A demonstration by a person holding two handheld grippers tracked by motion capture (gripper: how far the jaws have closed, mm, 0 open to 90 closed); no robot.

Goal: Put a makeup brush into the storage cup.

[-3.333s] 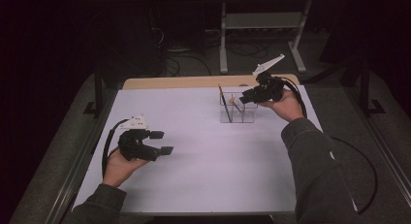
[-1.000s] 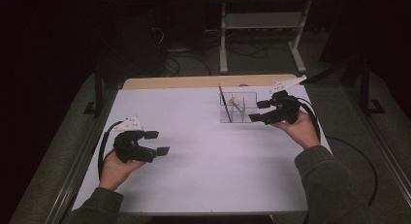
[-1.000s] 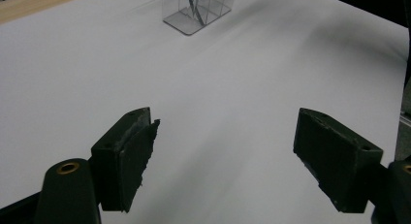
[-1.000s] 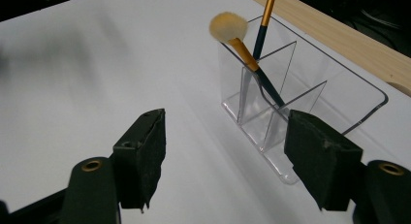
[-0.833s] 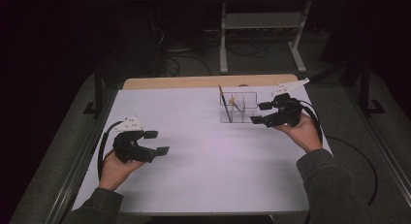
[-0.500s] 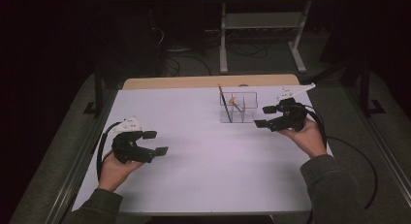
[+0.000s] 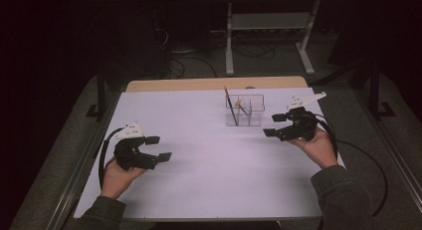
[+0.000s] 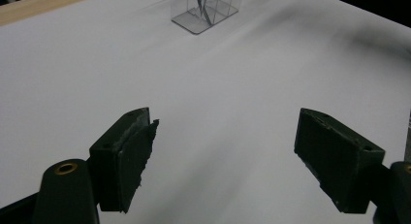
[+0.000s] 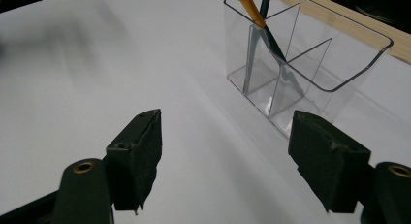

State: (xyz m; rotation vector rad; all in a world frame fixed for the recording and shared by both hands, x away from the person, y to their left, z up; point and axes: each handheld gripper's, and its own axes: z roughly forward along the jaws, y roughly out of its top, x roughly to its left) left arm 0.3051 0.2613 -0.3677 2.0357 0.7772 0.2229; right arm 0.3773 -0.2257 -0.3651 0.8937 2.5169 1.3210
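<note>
Okay, right gripper [image 7: 278, 128] has both jaws apart and empty, just right of the clear divided organizer [image 7: 244, 110] at the table's [image 7: 209, 190] far right; they've just been opening a bit more, nothing between them. Left gripper [image 7: 159, 148] also gapes empty, near left. The paintbrush [image 9: 261, 25] stands in the organizer's left compartment, long axis near upright, top leaning far-left, brush end down. I'd back off clear of the organizer rim, low and level, so I don't tip it.
</note>
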